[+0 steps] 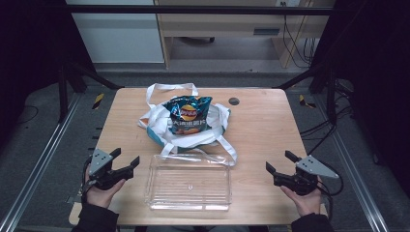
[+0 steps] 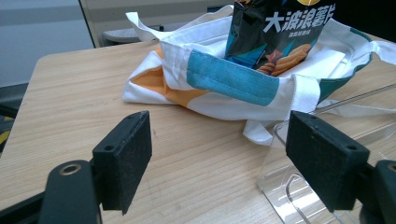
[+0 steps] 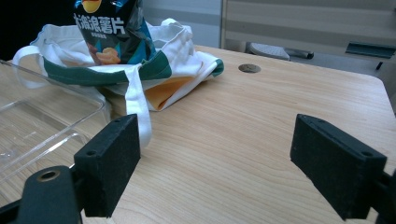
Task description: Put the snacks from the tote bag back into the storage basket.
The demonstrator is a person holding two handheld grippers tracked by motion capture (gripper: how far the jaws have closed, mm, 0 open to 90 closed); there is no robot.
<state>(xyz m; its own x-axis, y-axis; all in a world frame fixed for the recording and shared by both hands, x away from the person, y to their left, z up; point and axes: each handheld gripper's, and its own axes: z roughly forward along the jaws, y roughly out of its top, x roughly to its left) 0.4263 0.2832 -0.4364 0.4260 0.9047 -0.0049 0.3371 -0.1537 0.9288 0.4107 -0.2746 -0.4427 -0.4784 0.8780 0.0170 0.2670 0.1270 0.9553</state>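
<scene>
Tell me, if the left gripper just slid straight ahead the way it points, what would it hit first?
Probably the cloth bag: it lies straight ahead between the open jaws of the left gripper. The clear tray's corner sits nearer, slightly right, and might catch first.

The pale wood-grain counter (image 1: 261, 125) looks smooth and matt. The clear rectangular plastic tray (image 1: 188, 182) is glossy. The white, teal and orange cloth tote bag (image 1: 159, 126) is woven; the dark blue crisp packet (image 1: 187, 114) is shiny foil.
</scene>
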